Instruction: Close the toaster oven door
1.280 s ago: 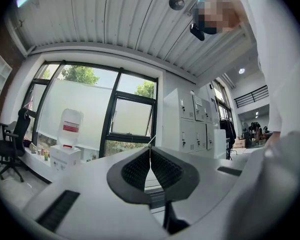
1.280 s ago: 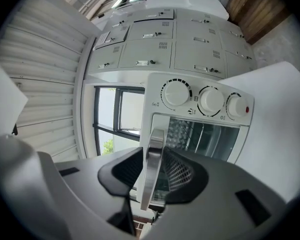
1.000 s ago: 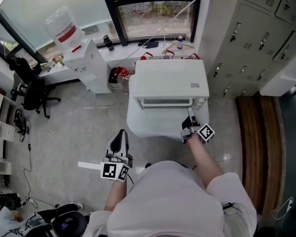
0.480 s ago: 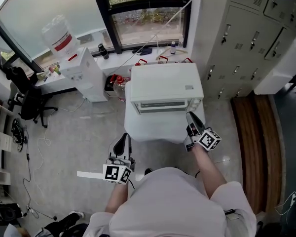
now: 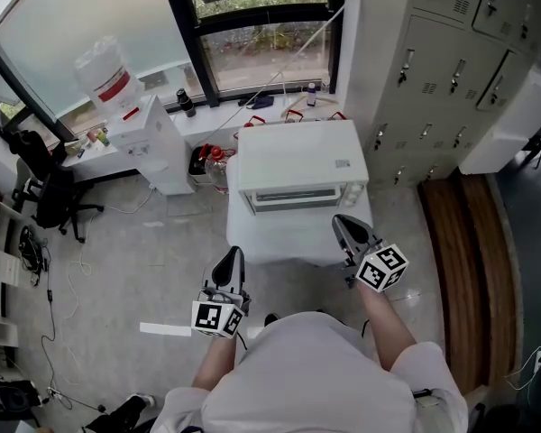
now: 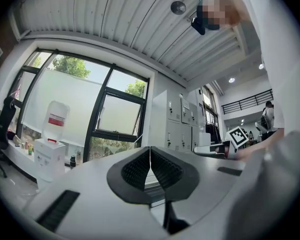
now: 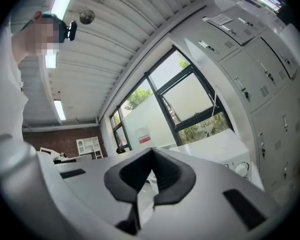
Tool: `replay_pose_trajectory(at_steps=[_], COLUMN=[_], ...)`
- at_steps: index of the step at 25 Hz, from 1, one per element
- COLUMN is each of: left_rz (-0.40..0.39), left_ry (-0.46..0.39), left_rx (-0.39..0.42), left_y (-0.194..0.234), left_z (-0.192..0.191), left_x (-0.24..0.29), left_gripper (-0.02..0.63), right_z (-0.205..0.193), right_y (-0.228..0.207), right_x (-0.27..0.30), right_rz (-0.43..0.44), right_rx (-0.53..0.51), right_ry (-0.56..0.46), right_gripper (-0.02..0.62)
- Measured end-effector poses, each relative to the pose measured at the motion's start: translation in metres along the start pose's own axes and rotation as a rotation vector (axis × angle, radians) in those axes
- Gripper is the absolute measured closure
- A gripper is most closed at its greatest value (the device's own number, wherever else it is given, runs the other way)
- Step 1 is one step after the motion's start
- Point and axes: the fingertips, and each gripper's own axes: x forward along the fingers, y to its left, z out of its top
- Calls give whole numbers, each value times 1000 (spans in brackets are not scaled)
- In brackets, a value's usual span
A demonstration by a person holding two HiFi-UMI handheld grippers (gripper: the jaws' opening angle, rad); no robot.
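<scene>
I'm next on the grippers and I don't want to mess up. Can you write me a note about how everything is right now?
Left gripper: shut, empty, near the front left corner of the white table.
Right gripper: its jaws have just been closing and are now shut with nothing between them. It is by the table's front right corner, apart from the oven.
Toaster oven: on the table. Its door looks shut.
Left to do: probably nothing, just check the door sits flush.
</scene>
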Motion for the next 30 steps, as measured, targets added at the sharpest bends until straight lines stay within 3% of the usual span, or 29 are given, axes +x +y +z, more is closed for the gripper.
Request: replay_pose_trajectory(at_steps=[6, 12, 30], left_rz=[-7, -2, -1], left_ry=[4, 27, 91], left_rx=[-14, -23, -23], left_y=[0, 2, 8], left_z=[-3, -11, -32], left_x=[-2, -8, -23], left_gripper=[586, 586, 586], right_z=[10, 20, 2], right_y=[30, 53, 65], right_x=[0, -1, -1], right_rz=[-17, -34, -37], right_rx=[-208, -323, -319], right_ry=[49, 39, 65], right_gripper=[589, 591, 591])
